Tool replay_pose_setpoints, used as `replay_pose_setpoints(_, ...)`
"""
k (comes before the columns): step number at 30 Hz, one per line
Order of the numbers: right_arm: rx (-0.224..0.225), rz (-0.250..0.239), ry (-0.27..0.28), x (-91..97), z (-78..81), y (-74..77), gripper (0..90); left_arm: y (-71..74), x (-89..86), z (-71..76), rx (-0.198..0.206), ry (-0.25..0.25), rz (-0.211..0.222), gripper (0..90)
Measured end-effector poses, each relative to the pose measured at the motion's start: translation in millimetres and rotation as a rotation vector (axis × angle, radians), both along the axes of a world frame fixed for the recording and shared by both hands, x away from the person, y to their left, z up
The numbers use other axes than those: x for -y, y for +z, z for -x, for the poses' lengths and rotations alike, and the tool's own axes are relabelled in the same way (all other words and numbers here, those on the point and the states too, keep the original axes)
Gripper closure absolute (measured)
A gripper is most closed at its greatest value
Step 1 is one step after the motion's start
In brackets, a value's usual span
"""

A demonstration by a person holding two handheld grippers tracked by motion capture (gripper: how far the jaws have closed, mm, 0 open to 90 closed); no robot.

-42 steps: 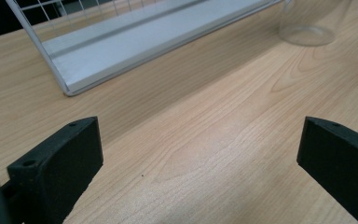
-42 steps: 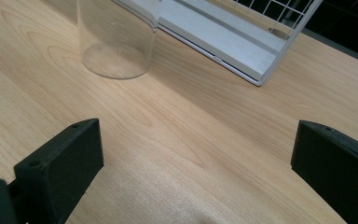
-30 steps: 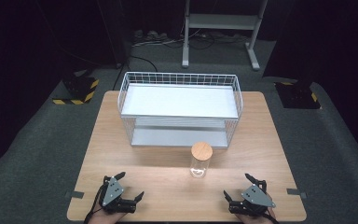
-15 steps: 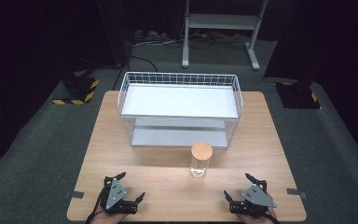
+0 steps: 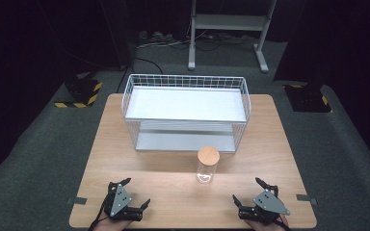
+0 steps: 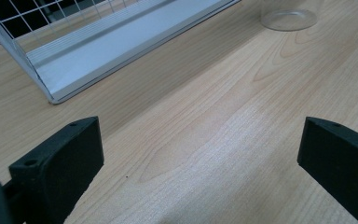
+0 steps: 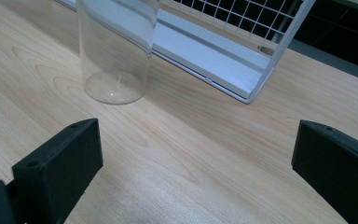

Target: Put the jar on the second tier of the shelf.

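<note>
The wooden table (image 5: 125, 144) is the largest thing, and it stands on a grey carpet floor (image 5: 38, 159). On the far half of the table stands a white wire rack (image 5: 187, 113) with two flat shelves, one above the other. Its lower shelf lies close to the table top, and its near corner is seen in the right gripper view (image 7: 249, 95).

Just near the front edge of the rack, a little right of the middle, stands a clear glass jar (image 5: 207, 165). It is upright and has a round wooden lid (image 5: 208, 155). The jar does not touch the rack; a narrow strip of table is between them. In the right gripper view the jar's base (image 7: 115, 86) is ahead and to the left of the tongs, apart from them.

The left tongs (image 5: 131, 193) are at the near left edge of the table, with the jaws wide apart and nothing between them. The right tongs (image 5: 249, 192) are at the near right edge, also with the jaws wide apart and empty. The jar stands between the two tongs and farther from the person, well apart from both.
</note>
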State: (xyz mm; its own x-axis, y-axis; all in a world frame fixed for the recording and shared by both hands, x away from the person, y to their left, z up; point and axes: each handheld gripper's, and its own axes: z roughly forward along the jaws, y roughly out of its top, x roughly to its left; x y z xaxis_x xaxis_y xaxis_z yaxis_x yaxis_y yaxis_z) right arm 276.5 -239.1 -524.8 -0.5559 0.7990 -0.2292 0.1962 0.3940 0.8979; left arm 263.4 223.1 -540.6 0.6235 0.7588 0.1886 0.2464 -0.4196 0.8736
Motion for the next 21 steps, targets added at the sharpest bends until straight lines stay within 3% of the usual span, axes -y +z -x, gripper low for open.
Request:
replay_pose_setpoints(11,0.0,0.0,-0.004,-2.7,0.5,3.0,1.1,0.1,-0.5,-0.3,-0.003,-0.003,0.006,0.6)
replay_pose_setpoints(21,-0.036,-0.031,-0.007,-4.4,-4.4,15.1,0.9,0.1,-0.3,-0.1,-0.002,-0.01,0.0,0.6)
